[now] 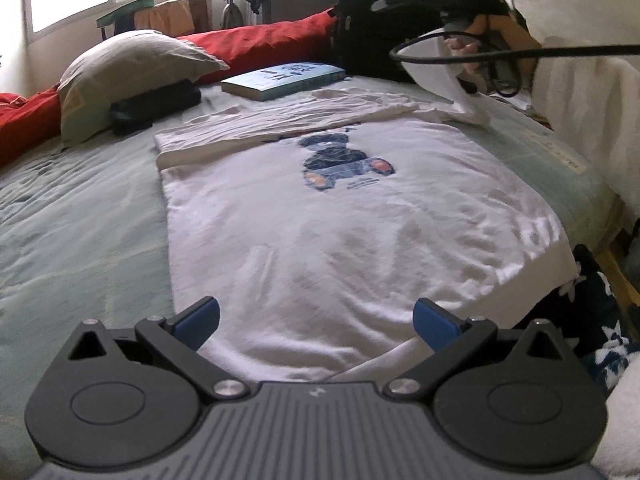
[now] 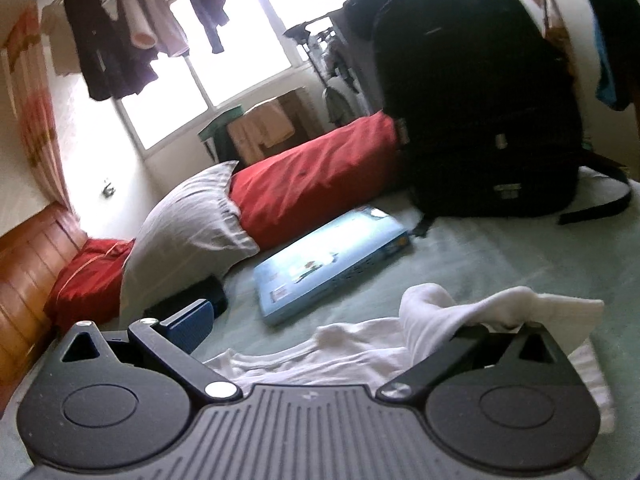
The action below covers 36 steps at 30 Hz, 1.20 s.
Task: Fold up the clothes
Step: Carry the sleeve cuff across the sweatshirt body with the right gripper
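A white shirt (image 1: 320, 220) with a blue bear print (image 1: 344, 164) lies flat on the bed, one sleeve (image 1: 300, 116) folded across its top. My left gripper (image 1: 318, 316) hangs open just above the near hem, with nothing between its blue pads. At the far right of the shirt a hand (image 1: 504, 32) holds the other gripper, and white cloth (image 1: 452, 76) rises toward it. In the right wrist view my right gripper (image 2: 336, 320) stands wide open. A white fold of the shirt (image 2: 500, 308) is draped over its right finger and hides the pad.
A light blue book (image 1: 284, 80) lies beyond the shirt. Behind it are a grey pillow (image 1: 132, 64), a red bolster (image 1: 260, 44) and a black backpack (image 2: 480, 100). A dark bundle (image 1: 156, 106) sits under the pillow. A dark patterned cloth (image 1: 592, 320) hangs at the bed's right edge.
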{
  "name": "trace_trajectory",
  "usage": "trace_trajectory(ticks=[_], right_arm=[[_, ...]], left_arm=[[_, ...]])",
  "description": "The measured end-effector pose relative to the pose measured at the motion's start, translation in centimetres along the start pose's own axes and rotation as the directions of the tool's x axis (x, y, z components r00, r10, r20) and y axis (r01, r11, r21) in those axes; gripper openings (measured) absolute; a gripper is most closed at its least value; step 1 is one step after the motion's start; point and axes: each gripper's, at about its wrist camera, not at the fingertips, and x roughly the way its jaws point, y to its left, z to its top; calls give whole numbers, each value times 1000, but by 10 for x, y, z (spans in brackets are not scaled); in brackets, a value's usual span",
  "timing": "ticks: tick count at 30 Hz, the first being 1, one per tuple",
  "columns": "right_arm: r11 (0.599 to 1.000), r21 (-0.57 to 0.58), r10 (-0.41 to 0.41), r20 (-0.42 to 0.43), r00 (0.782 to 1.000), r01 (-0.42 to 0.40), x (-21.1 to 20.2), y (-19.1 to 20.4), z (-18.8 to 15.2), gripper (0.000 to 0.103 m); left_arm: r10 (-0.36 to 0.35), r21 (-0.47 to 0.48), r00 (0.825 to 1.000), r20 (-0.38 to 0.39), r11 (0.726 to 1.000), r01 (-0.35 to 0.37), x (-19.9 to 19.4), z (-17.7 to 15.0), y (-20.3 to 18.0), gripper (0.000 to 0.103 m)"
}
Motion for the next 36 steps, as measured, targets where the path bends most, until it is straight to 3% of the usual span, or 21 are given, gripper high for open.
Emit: trace_trajectory(ticks=[17,36], right_arm=[[995,-66,74,-65,995,-78,65,88,-26,103],[966,-174,163,-171,972,-193,96,156,-58,103]], left_arm=[[42,13,999,-33,999,-41,-5,-2,10,102],[72,-14,996,-44,997,-73,-6,-5,16,102]])
